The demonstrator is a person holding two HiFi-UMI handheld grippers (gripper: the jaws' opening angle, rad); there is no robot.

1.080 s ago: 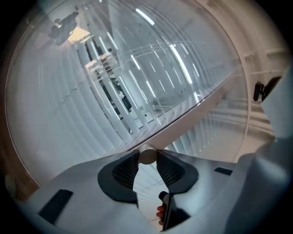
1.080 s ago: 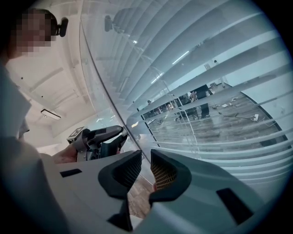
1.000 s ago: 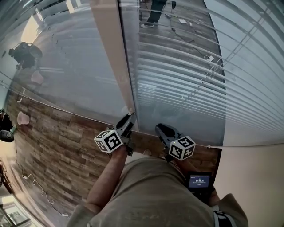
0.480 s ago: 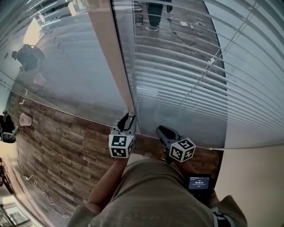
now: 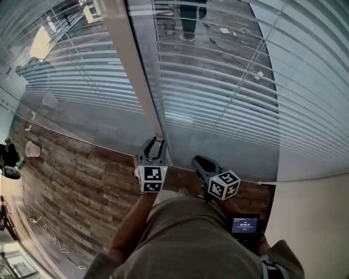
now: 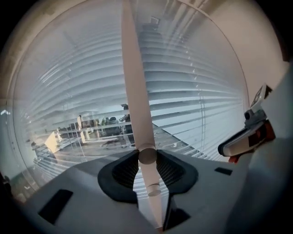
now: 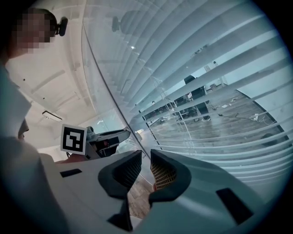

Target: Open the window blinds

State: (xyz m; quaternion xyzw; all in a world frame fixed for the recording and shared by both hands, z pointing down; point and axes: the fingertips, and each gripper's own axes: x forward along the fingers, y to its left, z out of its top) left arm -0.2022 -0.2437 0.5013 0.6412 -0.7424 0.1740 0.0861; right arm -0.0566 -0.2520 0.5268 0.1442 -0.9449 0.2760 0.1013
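Observation:
White slatted blinds hang behind the glass, on the right and on the left. The left blind's slats stand tilted, with gaps showing the room beyond. A long white tilt wand hangs down in front of them. My left gripper is shut on the wand's lower end; in the left gripper view the wand is pinched between both pads. My right gripper hovers just to its right, open by a narrow gap, with nothing in it.
A wood-plank floor runs along the glass wall. A paper cup stands at the left and thin cables lie near the bottom left. Beyond the glass a person's legs show. A small screen device hangs at the person's waist.
My left gripper has rolled about its own axis with the wand in it, so its marker cube now faces up. The left blind's slats have tilted open. The right gripper has not moved.

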